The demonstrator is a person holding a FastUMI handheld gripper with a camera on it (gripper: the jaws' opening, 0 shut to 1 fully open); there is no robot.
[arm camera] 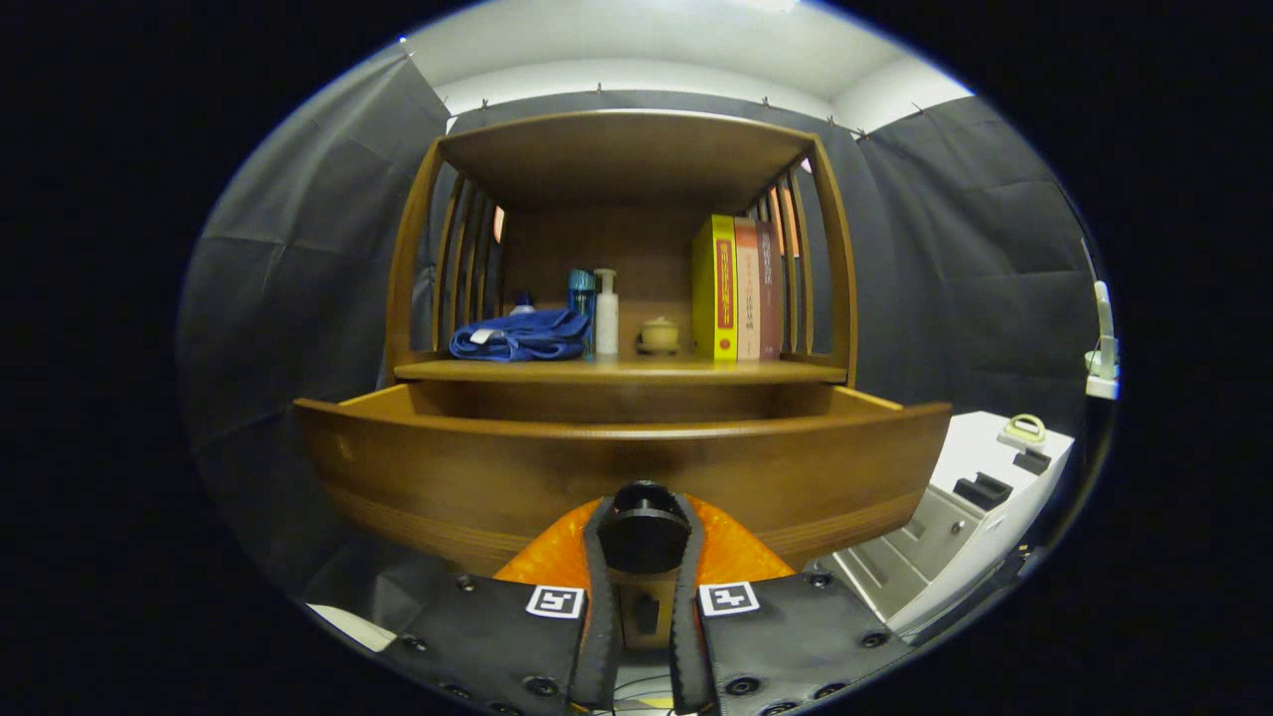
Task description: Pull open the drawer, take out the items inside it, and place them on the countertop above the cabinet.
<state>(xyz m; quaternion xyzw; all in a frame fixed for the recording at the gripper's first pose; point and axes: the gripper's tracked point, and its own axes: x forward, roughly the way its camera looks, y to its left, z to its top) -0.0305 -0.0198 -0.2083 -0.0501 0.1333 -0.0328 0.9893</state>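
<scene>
A wooden cabinet drawer (617,467) stands pulled out toward me, its curved front filling the space just ahead of the fingers. Its black round knob (643,527) sits between my two fingers, and my gripper (643,542) is shut on it. The drawer's inside is hidden behind its front panel. Above it lies the wooden countertop (617,371) of the cabinet, with a folded blue cloth (519,336), a blue bottle (581,308), a white pump bottle (606,313), a small lidded jar (659,334) and upright books (738,288) on it.
A slatted wooden frame with a top shelf (622,149) encloses the countertop. A white machine (980,507) stands low to the right of the drawer. A white device (1102,348) hangs on the right wall.
</scene>
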